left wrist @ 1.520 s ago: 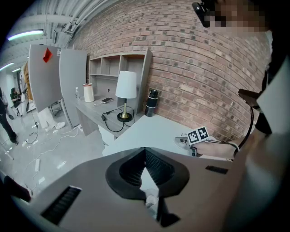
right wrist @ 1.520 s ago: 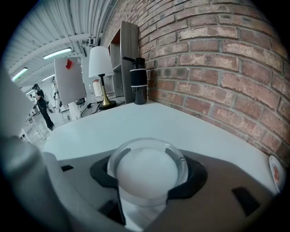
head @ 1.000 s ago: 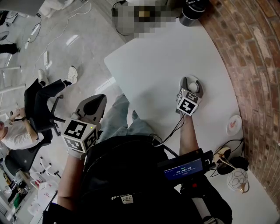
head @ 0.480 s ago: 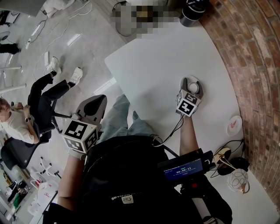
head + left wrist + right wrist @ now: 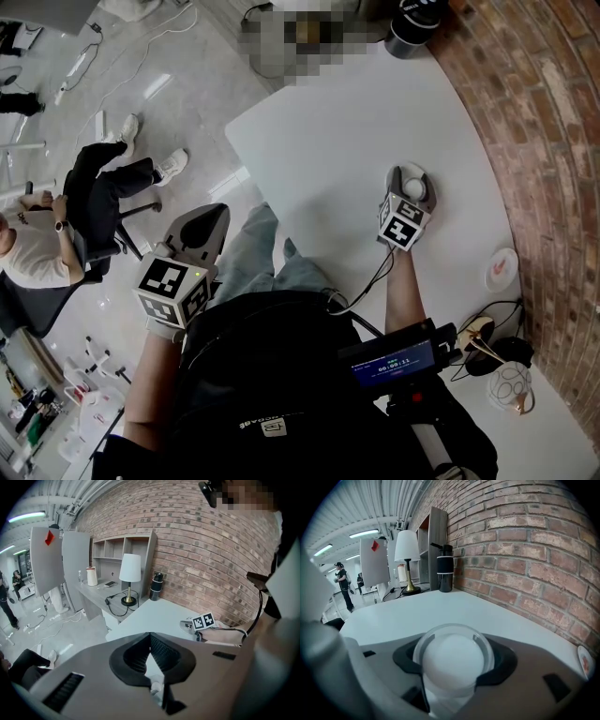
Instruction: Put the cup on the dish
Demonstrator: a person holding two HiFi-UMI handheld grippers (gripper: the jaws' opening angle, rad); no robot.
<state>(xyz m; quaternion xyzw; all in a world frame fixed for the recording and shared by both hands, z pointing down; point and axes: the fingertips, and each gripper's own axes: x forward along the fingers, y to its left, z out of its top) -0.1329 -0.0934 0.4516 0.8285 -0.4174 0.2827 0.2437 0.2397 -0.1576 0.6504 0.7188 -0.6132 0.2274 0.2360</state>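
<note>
— State of the right gripper?
— Clenched round the cup, over the white table, a little way out from the brick wall.
— And the dish?
— Flat on the table, just beside the brick wall, nearer to it than the cup and well apart from the cup.
— Left gripper?
— Pinched together at the tips, nothing between; off the table's edge, far from the brick wall.
— Anything else?
— Black bottle close against the brick wall; lamp beside it, farther out.
</note>
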